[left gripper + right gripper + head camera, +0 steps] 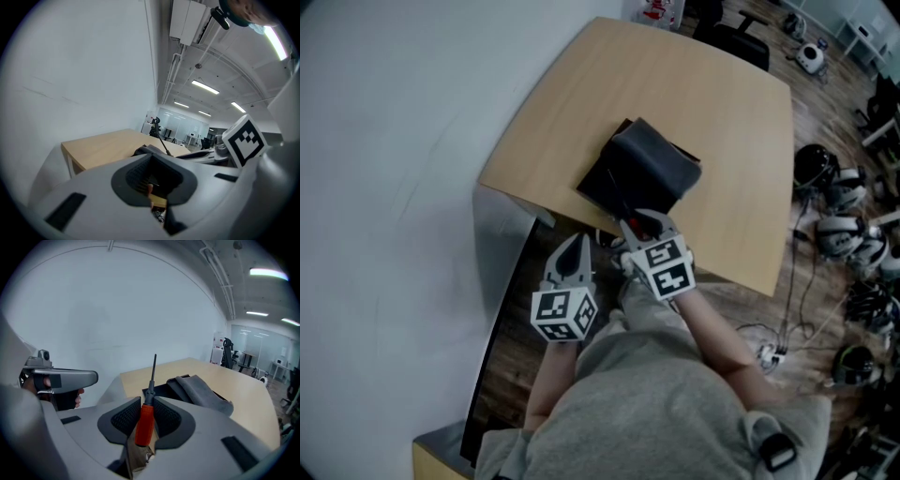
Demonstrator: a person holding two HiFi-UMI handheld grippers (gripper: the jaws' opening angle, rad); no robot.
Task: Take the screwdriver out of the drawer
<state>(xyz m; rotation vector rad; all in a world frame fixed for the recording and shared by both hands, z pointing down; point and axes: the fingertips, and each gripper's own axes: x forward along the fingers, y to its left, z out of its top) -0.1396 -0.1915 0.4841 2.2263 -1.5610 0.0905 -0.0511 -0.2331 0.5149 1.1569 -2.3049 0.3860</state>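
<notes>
Wooden desk (581, 103) fills centre frame. We find the right gripper (148, 400) clamped on the screwdriver (145, 422), held up at lower centre. The left gripper (151, 158) is closed and empty. Removal looks done.

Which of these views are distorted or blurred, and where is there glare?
Both gripper views: strong fisheye bending, dark corners. Right gripper view: the screwdriver is sharp, the ceiling lamp glares. Head view: the table edges bow, and the picture is slightly soft.
</notes>
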